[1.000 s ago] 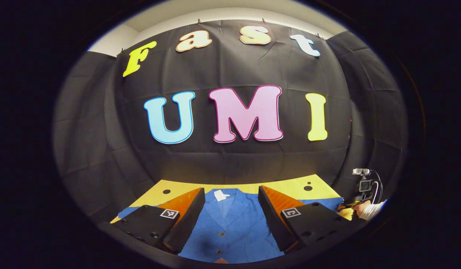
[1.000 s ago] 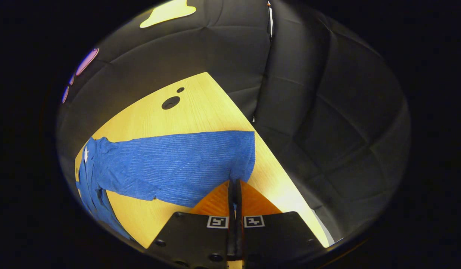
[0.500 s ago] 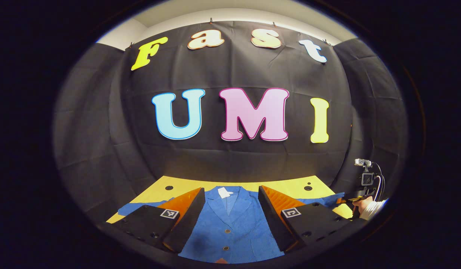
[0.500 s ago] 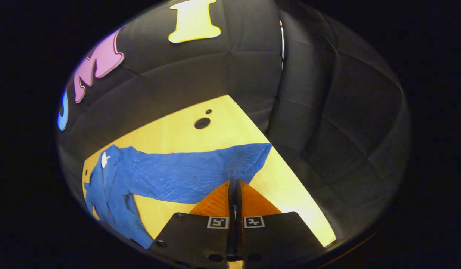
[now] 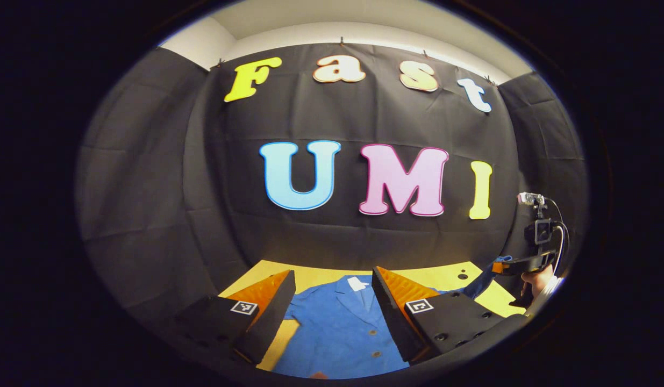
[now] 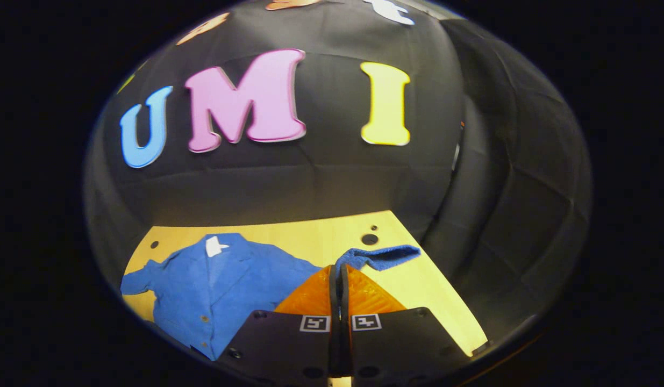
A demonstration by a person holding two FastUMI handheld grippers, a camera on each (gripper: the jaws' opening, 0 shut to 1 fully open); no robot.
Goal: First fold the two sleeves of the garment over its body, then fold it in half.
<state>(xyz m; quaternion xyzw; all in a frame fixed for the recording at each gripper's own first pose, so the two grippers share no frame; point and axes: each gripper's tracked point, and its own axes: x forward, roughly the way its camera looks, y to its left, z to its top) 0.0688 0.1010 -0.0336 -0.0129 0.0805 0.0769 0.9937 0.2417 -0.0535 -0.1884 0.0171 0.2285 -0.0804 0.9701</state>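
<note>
Two fingers of our right gripper (image 6: 340,279) clench the blue ribbed sleeve (image 6: 377,257), the blue buttoned jacket's body (image 6: 224,285) lying leftward, while our left gripper (image 5: 332,301) hangs released.

My right tongs (image 6: 339,274) are clamped on the blue garment's (image 6: 224,285) sleeve cuff (image 6: 377,257), lifted off the yellow worktop (image 6: 321,236); body lies flat left.

Blue garment (image 6: 224,285): ribbed matt cloth (paper-like tag at collar); table (image 6: 321,236): smooth pale wood w/ grain.
</note>
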